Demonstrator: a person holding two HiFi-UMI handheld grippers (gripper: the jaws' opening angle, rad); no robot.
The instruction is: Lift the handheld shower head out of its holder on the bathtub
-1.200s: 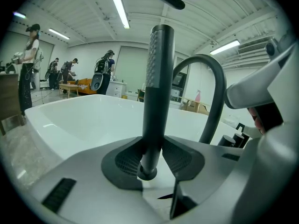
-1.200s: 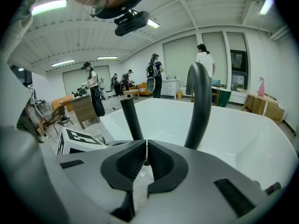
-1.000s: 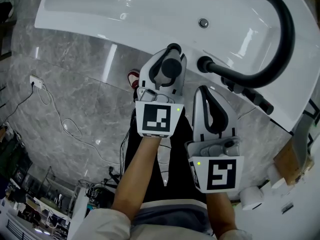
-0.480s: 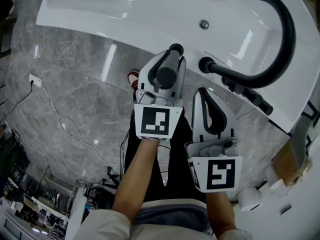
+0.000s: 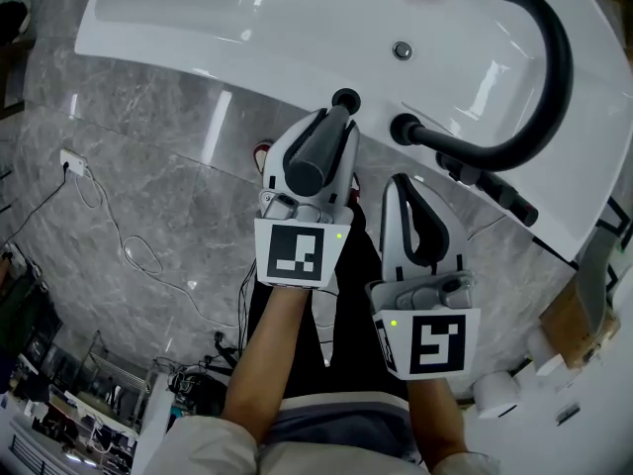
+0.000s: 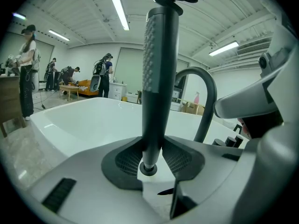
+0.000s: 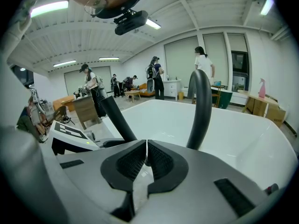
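White bathtub point(image 5: 198, 62) across top; left gripper point(image 5: 334, 127) jaws clamped on dark shower head point(image 5: 315, 151) handle, upright, out of round holder point(image 5: 345, 98) on rim just beyond; right gripper point(image 5: 407, 186) alongside, jaws together, empty; black arched faucet point(image 5: 559, 57) at right.

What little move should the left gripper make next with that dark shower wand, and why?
Probably lift straight up: the left gripper is shut on the shower head, whose lower end looks close to the holder on the bathtub rim.
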